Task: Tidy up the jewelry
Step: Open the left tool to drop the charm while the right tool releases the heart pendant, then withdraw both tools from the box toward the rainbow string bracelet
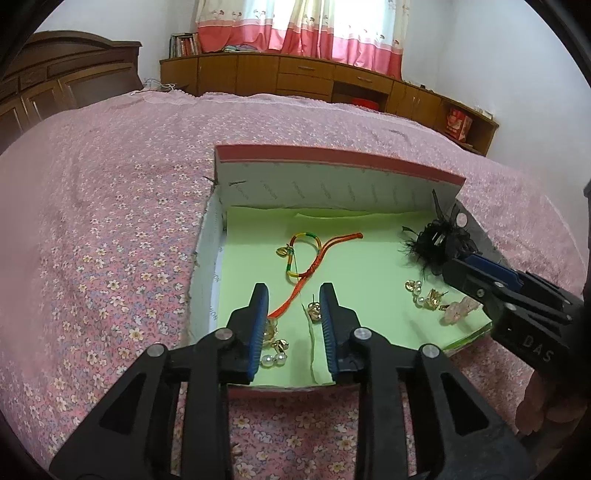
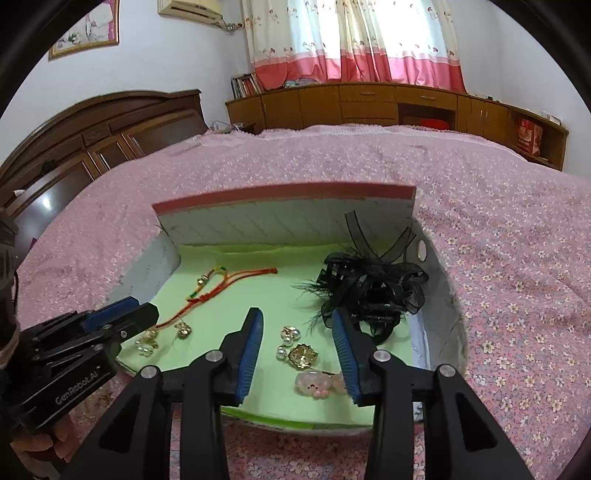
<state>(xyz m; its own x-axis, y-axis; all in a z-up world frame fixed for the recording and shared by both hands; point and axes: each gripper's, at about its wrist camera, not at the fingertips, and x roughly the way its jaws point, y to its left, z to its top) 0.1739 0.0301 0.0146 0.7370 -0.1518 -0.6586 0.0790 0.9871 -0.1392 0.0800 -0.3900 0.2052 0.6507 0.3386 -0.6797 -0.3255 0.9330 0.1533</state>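
Hovering spread-jawed: left gripper (image 1: 293, 295) flanking gold earring (image 1: 314, 312); right gripper (image 2: 297, 325) framing pearl earrings (image 2: 290, 341) at box (image 2: 284, 218) six o'clock, likely choosing pickups.

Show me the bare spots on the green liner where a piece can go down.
Most open: the strip along the back wall, behind the red cord bracelet, and the middle between bracelet and black feather hair clip. Crowded: pearl earrings by the left gripper; gold earrings and pink charm between the right gripper fingers.

light: soft daylight through curtains (image 1: 295, 29) | shadows: faint | edges: fisheye-bent, dark vignette | blur: slight
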